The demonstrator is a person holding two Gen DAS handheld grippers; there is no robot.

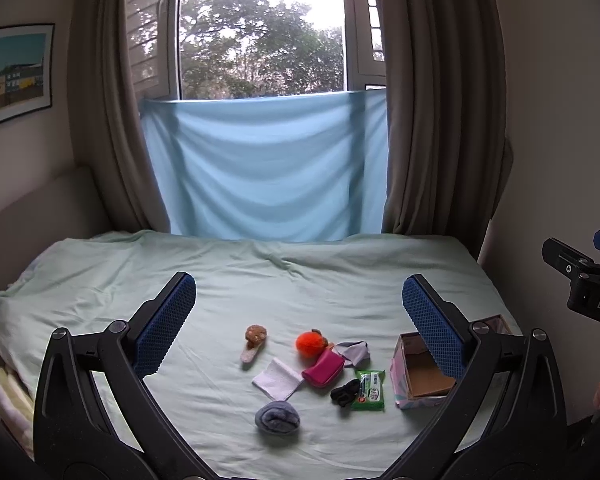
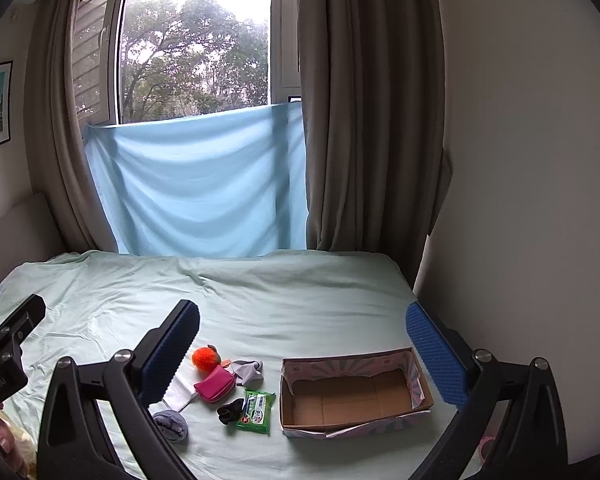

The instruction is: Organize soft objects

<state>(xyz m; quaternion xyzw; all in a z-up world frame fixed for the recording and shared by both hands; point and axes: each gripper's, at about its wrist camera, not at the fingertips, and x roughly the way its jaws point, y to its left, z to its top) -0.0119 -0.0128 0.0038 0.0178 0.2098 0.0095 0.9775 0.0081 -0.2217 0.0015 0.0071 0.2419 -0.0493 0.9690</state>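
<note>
Small soft items lie together on the pale green bed: a brown mushroom plush, an orange pompom, a pink pouch, a grey cloth, a white folded cloth, a rolled blue-grey sock, a black sock and a green tissue pack. An open cardboard box sits empty to their right. My left gripper is open and empty above them. My right gripper is open and empty above the box.
A light blue sheet hangs below the window between brown curtains. A white wall stands close on the right of the bed. Folded cloths lie at the bed's left edge.
</note>
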